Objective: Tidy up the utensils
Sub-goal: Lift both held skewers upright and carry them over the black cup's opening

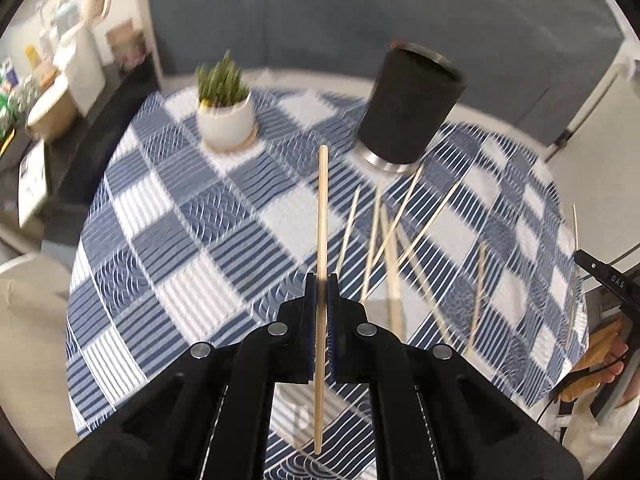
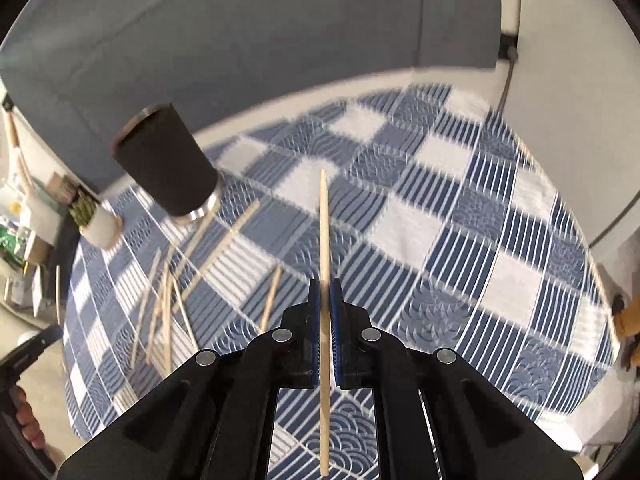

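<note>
My left gripper (image 1: pixel 321 280) is shut on a wooden chopstick (image 1: pixel 322 216) that points forward above the checked tablecloth (image 1: pixel 168 240). My right gripper (image 2: pixel 325 286) is shut on another wooden chopstick (image 2: pixel 324 224), also held above the cloth. A black cylindrical holder with a metal rim (image 1: pixel 410 106) stands ahead and right of the left gripper; in the right wrist view the holder (image 2: pixel 166 160) is ahead on the left. Several loose chopsticks (image 1: pixel 384 232) lie on the cloth below the holder, and they also show in the right wrist view (image 2: pixel 168 292).
A small plant in a white pot (image 1: pixel 226 114) stands on the table at the back left, also in the right wrist view (image 2: pixel 98 220). A cluttered shelf (image 1: pixel 48 92) is beyond the table's left edge. A grey wall (image 2: pixel 240 40) rises behind the table.
</note>
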`<action>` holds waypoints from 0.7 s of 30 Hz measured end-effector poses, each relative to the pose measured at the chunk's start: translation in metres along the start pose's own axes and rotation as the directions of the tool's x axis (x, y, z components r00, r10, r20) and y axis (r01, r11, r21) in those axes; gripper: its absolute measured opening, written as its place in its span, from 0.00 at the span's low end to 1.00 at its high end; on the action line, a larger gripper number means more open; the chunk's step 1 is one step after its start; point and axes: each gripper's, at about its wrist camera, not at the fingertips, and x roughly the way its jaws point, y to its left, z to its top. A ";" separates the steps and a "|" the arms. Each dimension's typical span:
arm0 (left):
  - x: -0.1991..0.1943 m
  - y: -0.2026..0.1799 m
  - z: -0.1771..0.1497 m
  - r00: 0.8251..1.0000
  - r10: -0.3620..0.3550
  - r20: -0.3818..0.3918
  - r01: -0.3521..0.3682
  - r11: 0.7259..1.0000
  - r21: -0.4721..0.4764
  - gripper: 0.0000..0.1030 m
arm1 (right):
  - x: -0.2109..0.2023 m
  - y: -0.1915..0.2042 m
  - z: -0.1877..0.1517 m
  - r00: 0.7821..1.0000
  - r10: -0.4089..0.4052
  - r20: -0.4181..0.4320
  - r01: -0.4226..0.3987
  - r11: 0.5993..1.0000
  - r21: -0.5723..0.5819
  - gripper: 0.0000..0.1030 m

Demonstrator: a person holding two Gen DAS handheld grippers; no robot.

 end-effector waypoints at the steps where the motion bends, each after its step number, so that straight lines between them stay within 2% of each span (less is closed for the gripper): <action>1: -0.004 -0.003 0.004 1.000 -0.012 0.010 0.012 1.000 0.005 0.05 | -0.004 0.002 0.004 1.000 0.005 0.015 -0.005 1.000 -0.001 0.05; 6: -0.029 -0.017 0.039 0.995 -0.030 0.092 0.027 0.999 0.038 0.05 | -0.026 0.011 0.029 0.993 0.074 0.093 -0.072 0.997 -0.024 0.05; 11: -0.048 -0.031 0.072 0.978 -0.095 0.185 0.090 0.995 0.038 0.05 | -0.039 0.028 0.053 0.979 0.143 0.144 -0.132 0.988 -0.085 0.05; 13: -0.050 -0.036 0.083 0.973 -0.119 0.198 0.112 0.993 0.045 0.05 | -0.041 0.035 0.063 0.972 0.169 0.161 -0.154 0.983 -0.097 0.05; 19: -0.050 -0.055 0.113 0.948 -0.210 0.241 0.194 0.977 0.088 0.05 | -0.041 0.059 0.088 0.951 0.243 0.191 -0.223 0.967 -0.121 0.05; 21: -0.049 -0.058 0.123 0.931 -0.244 0.272 0.225 0.969 0.100 0.05 | -0.041 0.066 0.096 0.941 0.275 0.198 -0.254 0.959 -0.127 0.05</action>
